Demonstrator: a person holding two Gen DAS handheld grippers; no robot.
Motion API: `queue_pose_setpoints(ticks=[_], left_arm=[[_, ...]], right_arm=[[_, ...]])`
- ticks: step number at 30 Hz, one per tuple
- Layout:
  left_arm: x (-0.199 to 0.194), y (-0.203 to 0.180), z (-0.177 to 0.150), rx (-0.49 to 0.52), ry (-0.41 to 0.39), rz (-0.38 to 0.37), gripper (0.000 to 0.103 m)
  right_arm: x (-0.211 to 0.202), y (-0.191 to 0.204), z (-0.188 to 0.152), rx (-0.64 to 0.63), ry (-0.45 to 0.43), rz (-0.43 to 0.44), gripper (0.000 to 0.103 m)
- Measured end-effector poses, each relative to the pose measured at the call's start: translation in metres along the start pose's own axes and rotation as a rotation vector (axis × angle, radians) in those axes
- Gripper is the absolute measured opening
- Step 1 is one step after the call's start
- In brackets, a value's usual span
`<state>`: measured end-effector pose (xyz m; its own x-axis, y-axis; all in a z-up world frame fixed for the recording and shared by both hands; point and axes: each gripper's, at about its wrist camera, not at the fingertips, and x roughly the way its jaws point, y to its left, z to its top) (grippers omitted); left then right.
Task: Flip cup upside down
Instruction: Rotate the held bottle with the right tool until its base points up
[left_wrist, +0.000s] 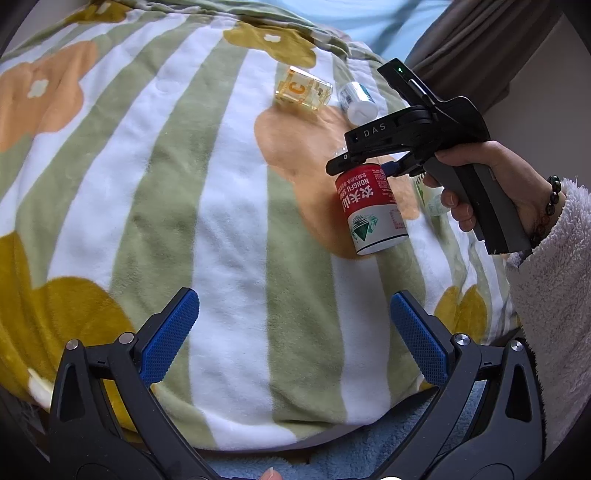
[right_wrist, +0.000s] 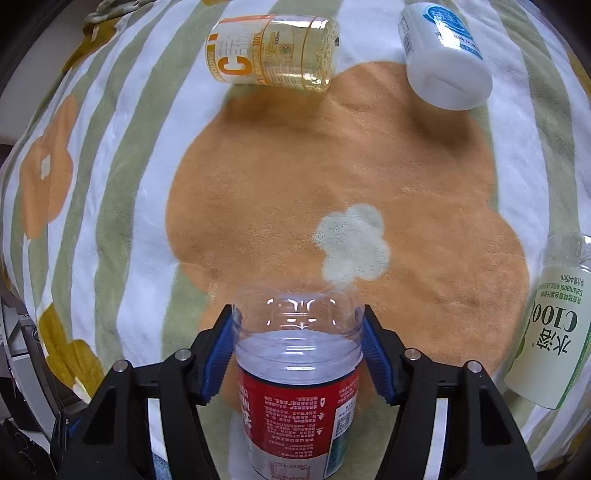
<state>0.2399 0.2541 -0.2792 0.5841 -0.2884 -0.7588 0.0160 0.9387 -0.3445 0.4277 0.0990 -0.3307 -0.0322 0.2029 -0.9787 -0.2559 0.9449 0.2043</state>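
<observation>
The cup (left_wrist: 370, 209) is a cut-off clear plastic bottle with a red and white label. It stands tilted on the flowered blanket (left_wrist: 221, 206). My right gripper (left_wrist: 364, 166) is shut on its clear upper part. In the right wrist view the cup (right_wrist: 299, 369) sits between the blue pads (right_wrist: 221, 350), with my right gripper (right_wrist: 298, 328) closed against its sides. My left gripper (left_wrist: 295, 332) is open and empty, low over the blanket's near edge, well to the left of the cup.
A yellow bottle cup (right_wrist: 273, 51) and a white one (right_wrist: 443, 55) lie on their sides at the far end of the blanket. A pale green labelled one (right_wrist: 550, 332) lies to the right of the held cup. A grey curtain (left_wrist: 480, 44) hangs at the far right.
</observation>
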Motion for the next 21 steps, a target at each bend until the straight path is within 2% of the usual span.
queue_pose_setpoints(ticks=[3, 6, 10, 14, 17, 21], left_arm=[[0.000, 0.000, 0.000, 0.003, -0.001, 0.000, 0.103], [-0.001, -0.001, -0.001, 0.005, -0.007, 0.001, 0.103], [-0.002, -0.003, -0.003, 0.005, -0.017, 0.002, 0.103], [0.000, -0.007, -0.004, 0.005, -0.017, -0.001, 0.103], [0.001, -0.009, -0.005, 0.006, -0.012, 0.000, 0.103], [0.001, -0.011, -0.006, 0.006, -0.010, 0.003, 0.103]], right_arm=[[-0.014, 0.003, -0.008, -0.012, -0.065, 0.020, 0.060], [-0.040, 0.004, -0.029, -0.043, -0.207, 0.094, 0.060], [-0.071, 0.001, -0.075, -0.125, -0.502, 0.104, 0.060], [-0.076, -0.004, -0.122, -0.180, -0.801, 0.149, 0.060], [-0.068, 0.003, -0.144, -0.211, -0.956, 0.064, 0.060], [-0.055, 0.014, -0.163, -0.268, -1.071, -0.064, 0.060]])
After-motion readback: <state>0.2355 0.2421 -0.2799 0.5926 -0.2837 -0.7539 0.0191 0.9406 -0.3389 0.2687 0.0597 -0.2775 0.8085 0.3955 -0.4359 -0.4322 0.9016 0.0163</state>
